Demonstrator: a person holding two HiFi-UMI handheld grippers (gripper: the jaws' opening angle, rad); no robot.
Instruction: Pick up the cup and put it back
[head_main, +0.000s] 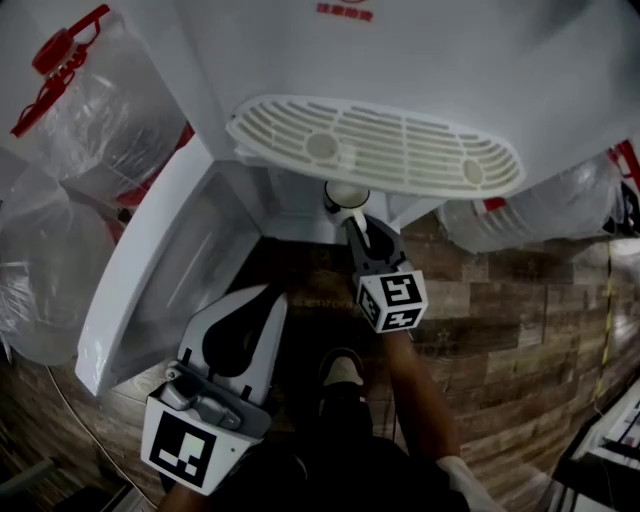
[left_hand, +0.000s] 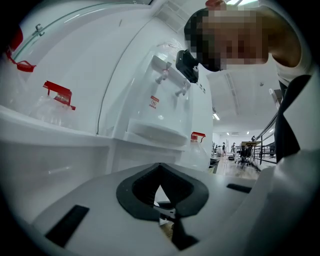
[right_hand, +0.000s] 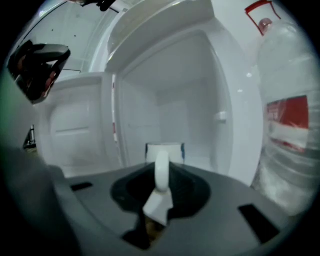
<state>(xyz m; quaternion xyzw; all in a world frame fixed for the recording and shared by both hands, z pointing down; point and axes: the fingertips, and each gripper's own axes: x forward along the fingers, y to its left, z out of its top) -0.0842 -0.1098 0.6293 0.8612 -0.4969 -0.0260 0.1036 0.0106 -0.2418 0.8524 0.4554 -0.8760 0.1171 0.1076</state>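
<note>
**Right gripper clamped on cup handle at the open dispenser cabinet**

Right gripper (right_hand: 161, 186): the jaws are partly closed and pinch the handle (right_hand: 161, 169) of a white cup (right_hand: 165, 151). The handle stands upright between the pads. The cup body sits just past the jaw tips, upright, with a dark blue band showing at both of its edges.

Position of cup: in the head view it is held directly under the slotted drip tray (head_main: 380, 145) of a white water dispenser, at the mouth of the lower cabinet compartment (right_hand: 192, 112). In the right gripper view the compartment's white rear wall lies beyond the cup. Whether the cup's base touches the compartment floor cannot be determined.

Cabinet door (head_main: 165, 270): swung open to the left of the compartment.

Left gripper (left_hand: 159, 186): jaws drawn together, nothing between them. In the head view it is held low on the left, near the open door and well apart from the cup. Its view looks up at the dispenser's taps (left_hand: 170, 82).

Surroundings: a large clear water jug (right_hand: 287, 125) with a red label stands just right of the dispenser. More jugs (head_main: 90, 100) with red handles stand to its left. The floor (head_main: 500, 300) is brown wood-pattern planking.
</note>
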